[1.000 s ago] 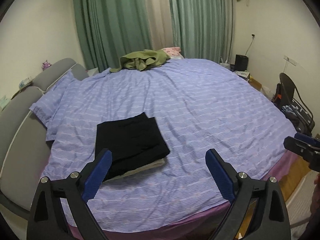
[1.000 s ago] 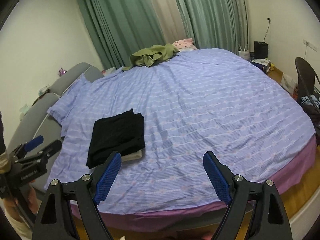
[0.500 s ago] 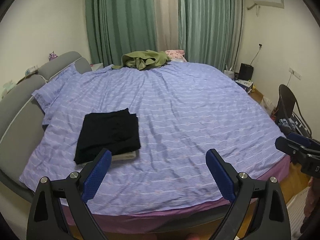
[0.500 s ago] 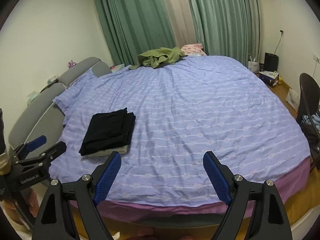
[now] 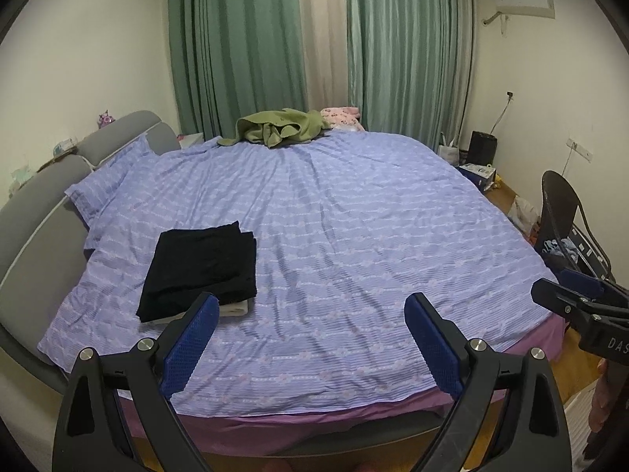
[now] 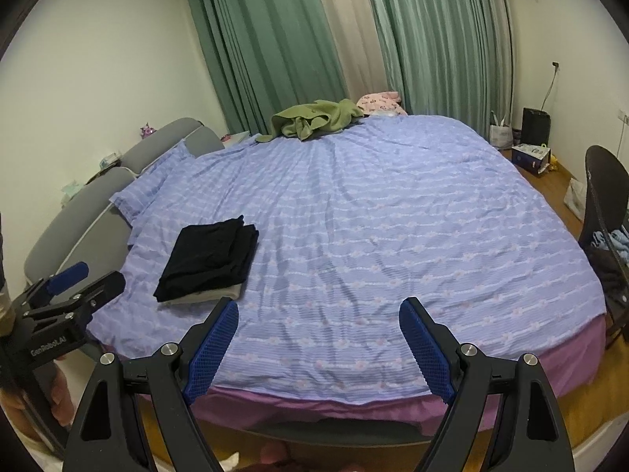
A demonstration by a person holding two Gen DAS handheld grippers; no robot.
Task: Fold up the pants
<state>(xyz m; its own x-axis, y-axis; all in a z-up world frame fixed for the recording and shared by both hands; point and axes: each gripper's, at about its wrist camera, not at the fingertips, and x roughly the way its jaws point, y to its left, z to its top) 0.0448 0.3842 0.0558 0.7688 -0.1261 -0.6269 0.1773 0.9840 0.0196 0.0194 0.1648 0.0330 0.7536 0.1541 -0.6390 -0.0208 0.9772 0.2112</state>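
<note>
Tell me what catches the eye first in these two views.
The big bed with its lilac striped cover fills both views. On its near left part lies a folded black pants stack on top of a pale folded piece, and a crumpled green garment sits at the far edge before the green curtains. Both tongs, left and right, hang open and empty over the near edge.
</note>
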